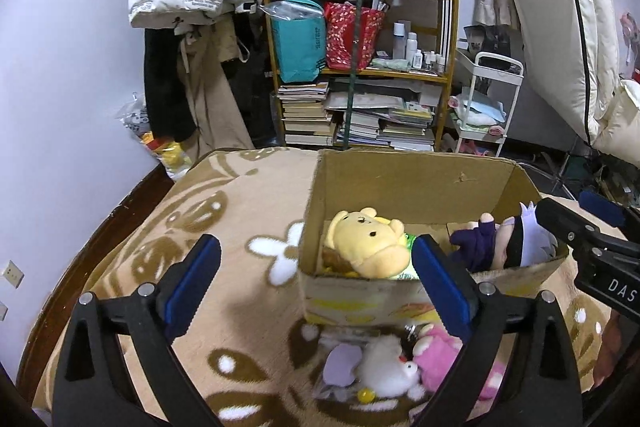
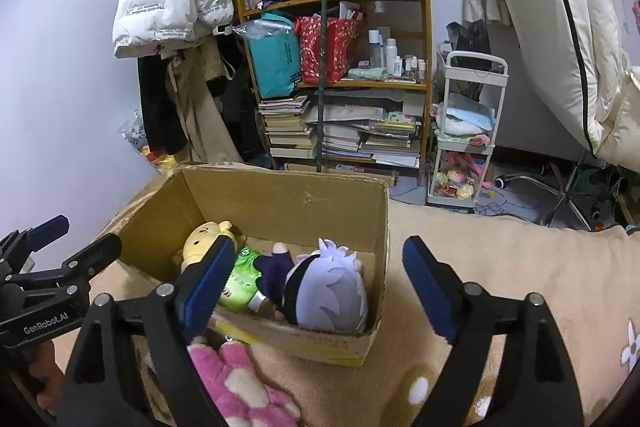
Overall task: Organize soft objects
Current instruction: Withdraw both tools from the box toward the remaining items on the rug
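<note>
A: Left wrist view: left gripper (image 1: 316, 283) has its jaws spread and empty. Nearest, the white plush (image 1: 386, 367) and pink plush (image 1: 438, 363) lie on the blanket (image 1: 224, 211), low between the fingers.

B: Drop straight over one and pinch its body. Right gripper (image 2: 316, 287) is spread too, empty.

A: Farther, the cardboard box (image 1: 400, 179) holds the yellow bear (image 1: 364, 239) and the purple-haired doll (image 2: 332, 283).
</note>
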`<state>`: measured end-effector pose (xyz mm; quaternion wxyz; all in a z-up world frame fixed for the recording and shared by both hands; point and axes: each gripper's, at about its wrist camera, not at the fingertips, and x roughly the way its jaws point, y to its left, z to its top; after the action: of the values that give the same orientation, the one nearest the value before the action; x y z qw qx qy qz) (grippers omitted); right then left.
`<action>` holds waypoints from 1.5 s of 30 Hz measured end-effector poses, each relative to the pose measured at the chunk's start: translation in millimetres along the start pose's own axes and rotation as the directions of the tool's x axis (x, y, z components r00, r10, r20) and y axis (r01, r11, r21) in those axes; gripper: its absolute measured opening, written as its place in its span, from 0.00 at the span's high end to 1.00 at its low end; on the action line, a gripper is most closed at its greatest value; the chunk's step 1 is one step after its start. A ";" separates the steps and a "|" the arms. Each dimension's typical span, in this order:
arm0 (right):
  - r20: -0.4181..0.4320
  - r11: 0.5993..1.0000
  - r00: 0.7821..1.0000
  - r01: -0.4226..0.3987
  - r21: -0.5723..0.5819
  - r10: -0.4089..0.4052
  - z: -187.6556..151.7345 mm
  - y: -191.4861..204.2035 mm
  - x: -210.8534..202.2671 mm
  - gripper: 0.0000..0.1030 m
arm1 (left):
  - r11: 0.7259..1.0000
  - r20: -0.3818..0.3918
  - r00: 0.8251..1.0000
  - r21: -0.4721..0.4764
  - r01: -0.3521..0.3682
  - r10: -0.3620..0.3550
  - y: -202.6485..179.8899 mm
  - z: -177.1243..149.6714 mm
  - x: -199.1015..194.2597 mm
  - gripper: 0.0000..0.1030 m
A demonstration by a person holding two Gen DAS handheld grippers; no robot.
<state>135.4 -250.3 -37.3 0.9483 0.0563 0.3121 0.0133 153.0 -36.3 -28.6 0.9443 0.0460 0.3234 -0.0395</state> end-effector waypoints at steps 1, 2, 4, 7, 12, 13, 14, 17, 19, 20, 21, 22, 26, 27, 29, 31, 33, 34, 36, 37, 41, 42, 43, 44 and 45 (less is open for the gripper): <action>0.007 1.000 1.000 0.004 -0.003 -0.004 -0.7 1.3 -4.9 0.10 | 1.000 0.000 1.000 0.004 -0.007 0.007 1.8 -1.9 -4.8 0.07; 0.012 1.000 1.000 0.004 -0.006 -0.004 -1.3 2.5 -10.0 0.09 | 1.000 -0.001 1.000 0.006 -0.013 0.013 2.9 -3.6 -8.3 0.07; 0.020 1.000 1.000 0.004 -0.012 -0.004 -2.7 4.5 -19.5 0.09 | 1.000 -0.005 1.000 0.011 -0.016 0.016 5.2 -7.5 -16.2 0.07; 0.037 1.000 0.999 0.009 -0.026 -0.008 -5.4 8.5 -34.1 0.04 | 1.000 -0.009 1.000 0.023 -0.017 0.017 5.0 -11.9 -26.1 0.07; 0.063 0.997 0.997 0.039 -0.060 -0.036 -10.6 16.5 -57.8 0.00 | 0.999 -0.016 1.000 0.032 -0.019 0.019 6.8 -19.5 -44.7 0.07; 0.062 0.997 0.997 0.041 -0.067 -0.037 -12.3 17.9 -60.9 0.00 | 1.000 -0.023 1.000 0.019 -0.012 0.012 8.7 -21.8 -48.6 0.07; 0.059 0.996 0.997 0.043 -0.074 -0.038 -13.2 19.5 -63.4 0.00 | 1.000 -0.028 1.000 0.009 -0.003 0.003 10.9 -23.1 -51.2 0.07; 0.053 0.995 0.997 0.053 -0.090 -0.048 -19.5 23.3 -72.9 0.00 | 1.000 -0.036 0.999 0.000 -0.009 0.009 14.5 -29.6 -59.5 0.07; 0.049 0.994 0.998 0.051 -0.092 -0.047 -22.8 25.5 -78.2 0.00 | 1.000 -0.034 0.999 0.004 -0.022 0.022 15.0 -32.7 -65.2 0.07; 0.046 0.994 0.998 0.050 -0.093 -0.046 -24.2 26.5 -80.2 0.00 | 1.000 -0.033 0.999 0.005 -0.024 0.024 15.2 -33.8 -68.1 0.07; 0.044 0.994 0.998 0.052 -0.093 -0.048 -26.9 27.4 -83.5 0.00 | 1.000 -0.032 0.999 0.004 -0.025 0.025 15.9 -35.1 -70.5 0.07; 0.043 0.994 0.998 0.052 -0.092 -0.048 -29.0 28.1 -85.9 0.00 | 1.000 -0.032 0.999 0.004 -0.026 0.026 16.7 -36.9 -74.1 0.07; 0.030 0.994 0.998 0.051 -0.092 -0.048 -39.8 29.2 -94.5 0.00 | 1.000 -0.045 0.999 0.017 -0.024 0.024 18.1 -43.4 -80.5 0.07; 0.027 0.994 0.999 0.050 -0.093 -0.047 -41.4 29.4 -95.4 0.00 | 1.000 -0.050 0.998 0.018 -0.023 0.023 19.2 -44.5 -80.9 0.07; 0.026 0.994 0.999 0.049 -0.094 -0.047 -41.6 29.1 -96.7 0.00 | 1.000 -0.056 0.998 0.014 -0.020 0.021 21.0 -45.9 -82.3 0.07; 0.028 0.995 0.999 0.047 -0.093 -0.045 -42.3 29.1 -97.1 0.00 | 1.000 -0.061 0.998 0.009 -0.019 0.019 22.6 -46.8 -83.1 0.07; 0.028 0.995 0.999 0.046 -0.092 -0.044 -44.1 30.7 -97.6 0.00 | 1.000 -0.066 0.998 0.003 -0.019 0.019 24.1 -47.3 -82.8 0.07; 0.027 0.995 0.999 0.046 -0.093 -0.044 -42.9 30.1 -96.8 0.00 | 1.000 -0.070 0.997 0.000 -0.021 0.021 24.9 -47.7 -82.0 0.07; 0.023 0.994 0.999 0.047 -0.096 -0.045 -45.1 31.7 -97.9 0.00 | 1.000 -0.077 0.997 -0.007 -0.023 0.022 26.7 -48.5 -79.9 0.07; 0.021 0.994 0.999 0.049 -0.099 -0.047 -46.1 32.3 -98.0 0.00 | 1.000 -0.081 0.996 -0.011 -0.023 0.022 27.1 -48.6 -78.5 0.07; 0.017 0.994 0.998 0.057 -0.095 -0.055 -45.5 33.9 -94.4 0.00 | 0.999 -0.094 0.995 -0.014 -0.032 0.030 27.5 -48.9 -71.6 0.07; 0.013 0.994 0.998 0.057 -0.091 -0.056 -45.5 33.1 -92.6 0.00 | 0.999 -0.096 0.995 -0.014 -0.034 0.032 27.2 -49.1 -69.8 0.07; 0.011 0.995 0.998 0.058 -0.087 -0.057 -44.9 32.2 -90.7 0.00 | 0.999 -0.102 0.994 -0.015 -0.035 0.033 26.9 -49.3 -67.0 0.07; 0.008 0.995 0.998 0.059 -0.083 -0.058 -43.8 31.2 -88.3 0.00 | 0.999 -0.104 0.994 -0.015 -0.035 0.033 26.9 -49.3 -65.5 0.07; 0.003 0.995 0.998 0.061 -0.078 -0.061 -43.1 29.8 -85.3 0.00 | 0.999 -0.108 0.994 -0.015 -0.035 0.034 27.0 -49.1 -63.2 0.07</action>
<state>41.5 -221.6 -18.0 0.9499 0.0099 0.3125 -0.0036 76.2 -1.2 -26.8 0.9263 0.0460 0.3736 -0.0180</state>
